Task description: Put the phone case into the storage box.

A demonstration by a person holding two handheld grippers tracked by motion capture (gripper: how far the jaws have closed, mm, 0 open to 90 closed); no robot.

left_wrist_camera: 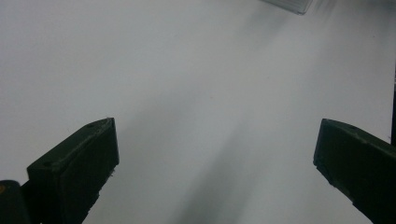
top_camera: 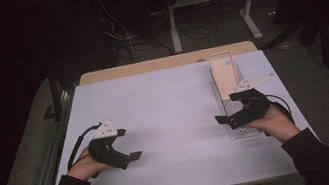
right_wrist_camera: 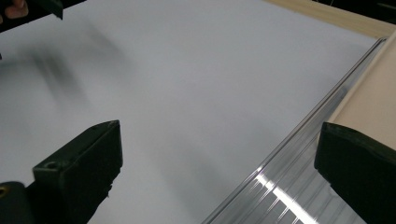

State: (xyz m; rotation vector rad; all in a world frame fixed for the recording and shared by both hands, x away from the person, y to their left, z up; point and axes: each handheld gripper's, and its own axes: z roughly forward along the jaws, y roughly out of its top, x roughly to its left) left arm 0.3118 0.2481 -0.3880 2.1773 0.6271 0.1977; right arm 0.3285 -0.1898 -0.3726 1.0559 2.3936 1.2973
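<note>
Left gripper (top_camera: 128, 144) near front-left of white table (top_camera: 166, 117), jaws spread wide, nothing between them, bare tabletop beneath. Right gripper (top_camera: 225, 119) at front-right, jaws wide apart, holding nothing, hovering at near end of clear plastic tray (top_camera: 230, 109); one jaw over tray, other over table. Beige flat slab (top_camera: 225, 81) lies in tray's far half. Beyond table edge: wooden strip (top_camera: 167, 63), desk legs (top_camera: 250, 12), tangled cables (top_camera: 143, 37) on dark floor.

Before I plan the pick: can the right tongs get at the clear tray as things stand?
Probably yes. The right tongs are open beside the clear tray, near its edge, and nothing lies between them on the white table.
</note>
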